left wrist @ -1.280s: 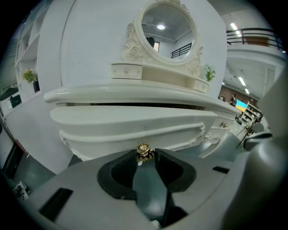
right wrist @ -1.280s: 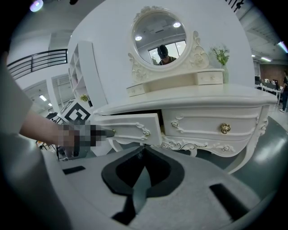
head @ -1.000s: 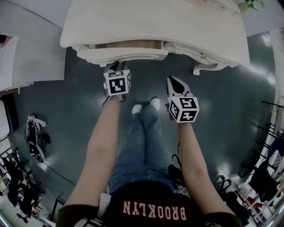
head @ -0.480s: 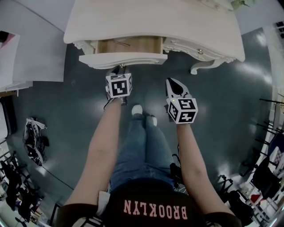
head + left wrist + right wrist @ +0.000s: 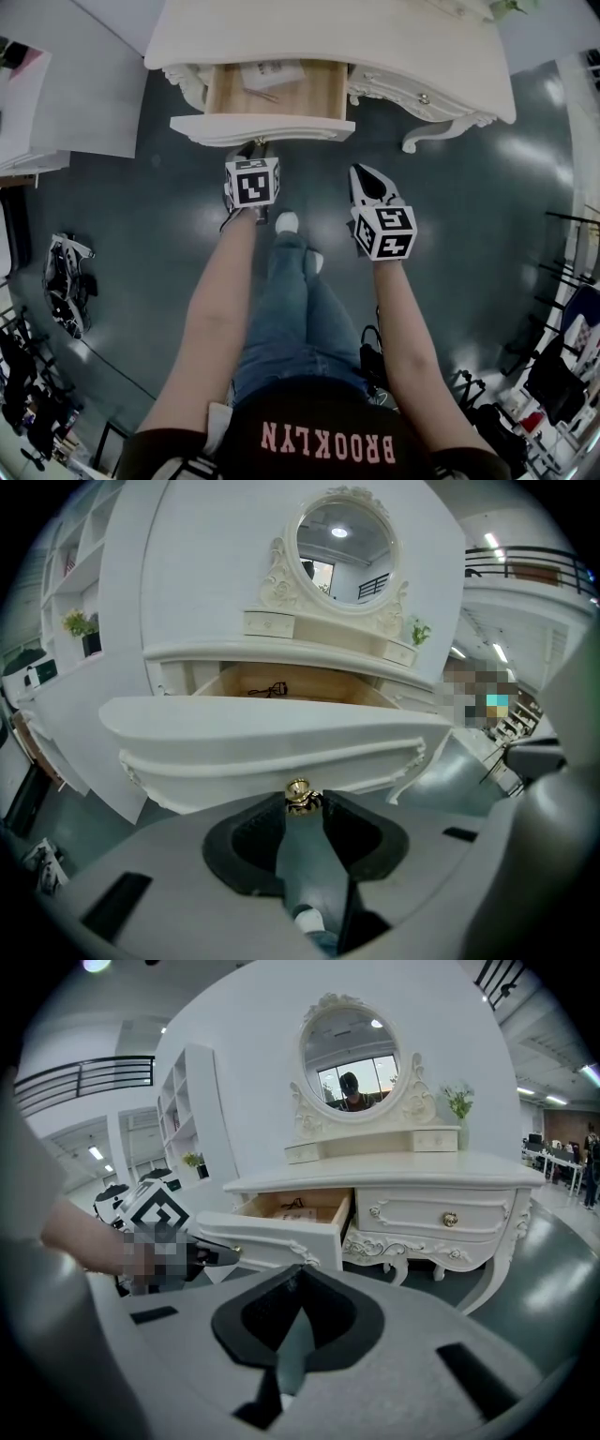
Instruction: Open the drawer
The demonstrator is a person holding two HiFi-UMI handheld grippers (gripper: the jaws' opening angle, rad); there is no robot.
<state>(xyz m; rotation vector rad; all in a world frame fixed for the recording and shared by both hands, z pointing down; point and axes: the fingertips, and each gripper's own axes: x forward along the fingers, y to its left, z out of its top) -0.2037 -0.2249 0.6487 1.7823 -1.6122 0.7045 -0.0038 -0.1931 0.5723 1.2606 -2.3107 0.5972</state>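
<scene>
Two tongs are seen, one in each hand. The left tongs (image 5: 255, 147) are clamped on the single round brass knob (image 5: 298, 795) at the middle of the drawer (image 5: 262, 128). The right tongs (image 5: 301, 1271) are held free above the dark, glossy floor (image 5: 169, 216), with the tips pressed together and nothing between them.

Two wide drawers are set side by side under the white surface (image 5: 394, 47). The left one is drawn partly out, so that its box of pale bare wood is exposed from above. Its long, curved white front is laid across the head view from left to right and is faced toward the person. One sheet of paper (image 5: 270, 73) and one dark cord (image 5: 270, 689) are seen inside. The second drawer (image 5: 441, 1215), carved with scrollwork and fitted with a second knob (image 5: 450, 1219), is shut.

One round mirror (image 5: 354, 1051) in an ornate frame is flanked by two small drawers (image 5: 309, 1152).
</scene>
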